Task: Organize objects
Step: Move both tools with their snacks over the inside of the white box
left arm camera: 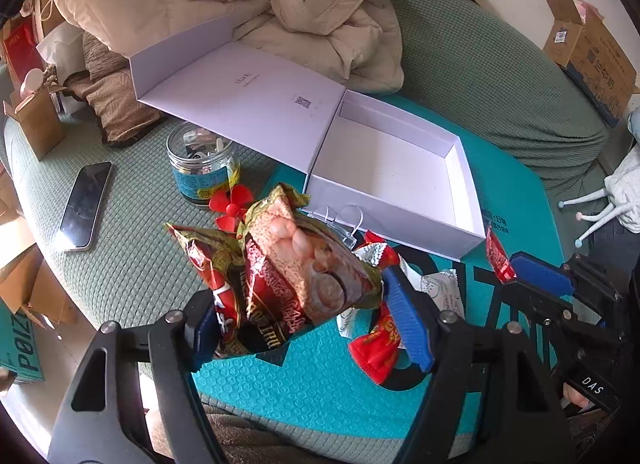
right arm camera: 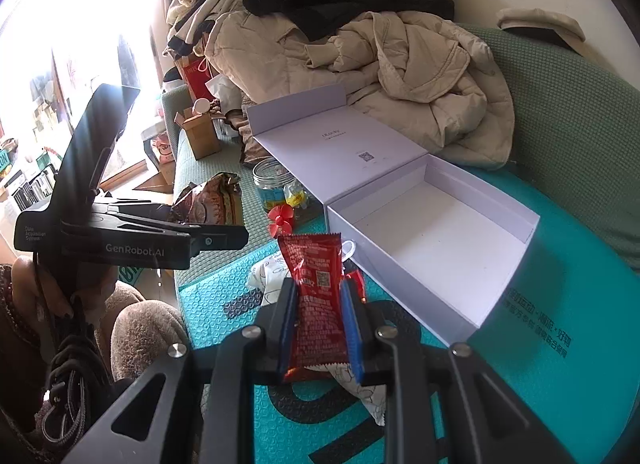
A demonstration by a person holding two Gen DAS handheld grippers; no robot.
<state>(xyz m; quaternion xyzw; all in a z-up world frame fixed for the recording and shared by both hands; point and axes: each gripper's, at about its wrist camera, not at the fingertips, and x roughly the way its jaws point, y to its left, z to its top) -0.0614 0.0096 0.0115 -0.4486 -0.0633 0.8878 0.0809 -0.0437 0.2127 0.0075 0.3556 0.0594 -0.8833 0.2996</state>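
Observation:
My left gripper (left arm camera: 308, 316) is shut on a large red and gold snack bag (left arm camera: 288, 276) and holds it above the teal mat (left arm camera: 320, 388). My right gripper (right arm camera: 320, 316) is shut on a small red sachet (right arm camera: 318, 304), held upright in front of the open white box (right arm camera: 436, 248). The box is empty, its lid lying flat to the left. In the left wrist view the box (left arm camera: 400, 176) lies ahead, and the right gripper (left arm camera: 532, 276) with its sachet (left arm camera: 498, 256) is at the right. Red and white sachets (left arm camera: 376, 348) lie on the mat under the bag.
A glass jar (left arm camera: 204, 164), a red plastic flower (left arm camera: 232, 208) and a phone (left arm camera: 86, 206) lie on the green sofa cover left of the box. A beige coat (right arm camera: 380, 76) is piled behind the box. Cardboard boxes (left arm camera: 588, 52) stand at the right and left edges.

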